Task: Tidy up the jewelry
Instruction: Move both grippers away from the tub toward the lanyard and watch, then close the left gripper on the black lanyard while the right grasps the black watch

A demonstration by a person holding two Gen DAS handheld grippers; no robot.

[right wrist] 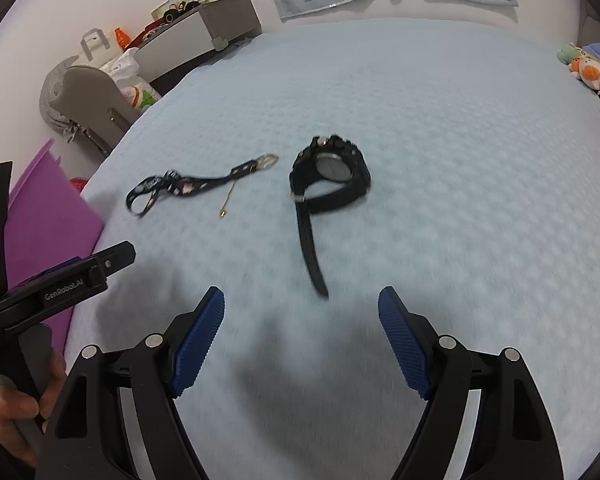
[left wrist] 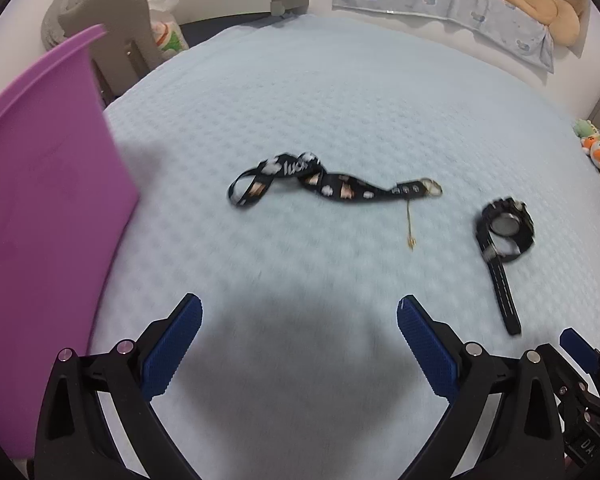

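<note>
Nearest me, my left gripper [left wrist: 300,320] gapes wide with nothing between its blue pads [left wrist: 172,354], and my right gripper [right wrist: 301,308] is spread too, empty, over the pale blue bed [left wrist: 340,100]. Just past the right one lies the black watch [right wrist: 330,174], strap end trailing toward me. Left of it sit a small gold pin [right wrist: 228,200] and the black lanyard [left wrist: 324,184]. A purple board [left wrist: 40,200] stands at the bed's left edge.

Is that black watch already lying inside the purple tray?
No, the black watch lies on the light blue bedspread, well apart from the purple tray at the bed's edge.
</note>
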